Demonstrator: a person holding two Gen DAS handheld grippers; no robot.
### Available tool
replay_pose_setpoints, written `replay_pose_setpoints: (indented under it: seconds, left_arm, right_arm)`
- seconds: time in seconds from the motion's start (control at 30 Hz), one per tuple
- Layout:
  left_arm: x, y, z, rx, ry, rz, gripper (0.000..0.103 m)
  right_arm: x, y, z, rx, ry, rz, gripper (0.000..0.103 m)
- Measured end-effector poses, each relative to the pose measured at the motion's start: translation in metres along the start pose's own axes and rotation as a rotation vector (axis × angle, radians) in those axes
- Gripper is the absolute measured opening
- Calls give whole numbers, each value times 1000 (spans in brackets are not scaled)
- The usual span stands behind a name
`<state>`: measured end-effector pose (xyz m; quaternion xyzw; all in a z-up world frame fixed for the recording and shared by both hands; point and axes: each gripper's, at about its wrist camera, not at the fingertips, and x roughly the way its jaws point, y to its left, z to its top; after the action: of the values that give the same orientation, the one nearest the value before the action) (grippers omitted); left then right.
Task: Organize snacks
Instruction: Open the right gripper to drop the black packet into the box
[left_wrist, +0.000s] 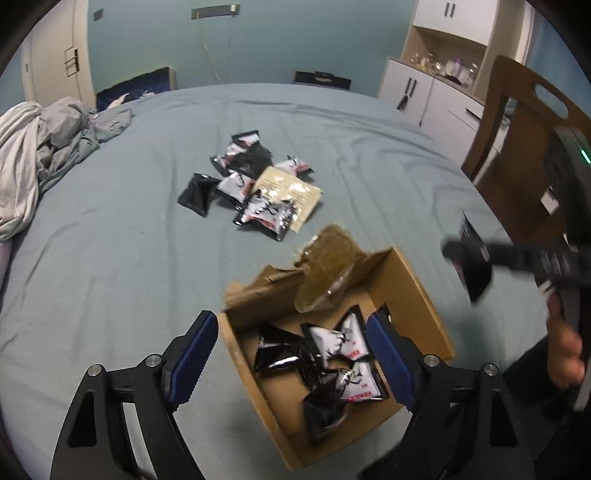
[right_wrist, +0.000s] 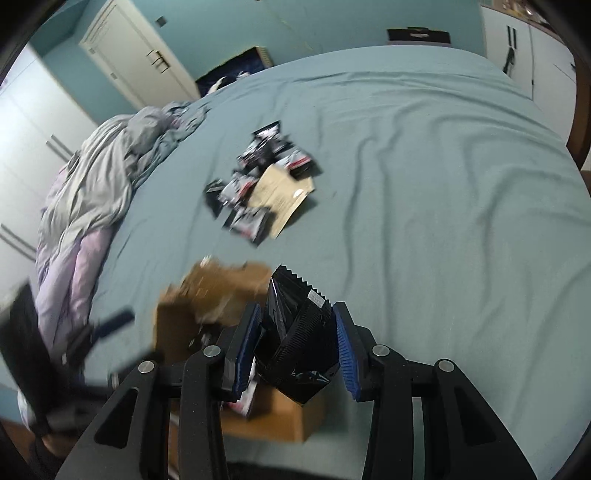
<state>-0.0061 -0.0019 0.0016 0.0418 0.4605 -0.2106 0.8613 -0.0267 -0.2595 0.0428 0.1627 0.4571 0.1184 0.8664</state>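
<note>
An open cardboard box (left_wrist: 417, 295) sits on the blue-grey bed with several black and white snack packets (left_wrist: 332, 354) inside. A clear bag of brown snack (left_wrist: 325, 273) leans tilted over the box's far edge. My left gripper (left_wrist: 291, 325) is open, its blue pads (left_wrist: 195, 354) straddling the box with nothing between them. My right gripper (right_wrist: 297, 314) is shut on a black snack packet (right_wrist: 299, 339), above the bed beside the box (right_wrist: 177, 314). It shows blurred at the right of the left wrist view, the right gripper (left_wrist: 480, 254). A pile of packets (left_wrist: 251, 184) and a flat tan packet (left_wrist: 288, 192) lie farther off.
A crumpled blanket (left_wrist: 44, 147) is heaped at the bed's left side. A wooden chair (left_wrist: 517, 147) stands at the right, with white cabinets (left_wrist: 424, 88) behind it. A person's hand (left_wrist: 565, 354) grips the right tool. Bare wrinkled sheet (right_wrist: 443, 184) spreads to the right.
</note>
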Motion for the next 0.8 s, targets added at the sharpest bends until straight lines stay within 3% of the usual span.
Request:
replay_pose_setpoints:
  seconds: [0.23, 0.4, 0.57, 0.6, 0.8]
  left_arm:
    - [-14, 16, 6, -70, -74, 102, 84]
    - [-16, 25, 8, -102, -90, 140, 84]
    - [-12, 32, 7, -129, -67, 149, 84]
    - [-12, 32, 7, -127, -69, 155, 84]
    - [-11, 30, 7, -120, -62, 167, 84]
  right_arm:
    - [17, 15, -1, -74, 49, 74, 38]
    - [35, 27, 1, -134, 73, 57, 40]
    - [36, 37, -3, -154, 59, 43, 48]
    - [35, 36, -4, -147, 49, 43, 54]
    - [39, 36, -9, -79, 20, -57, 64]
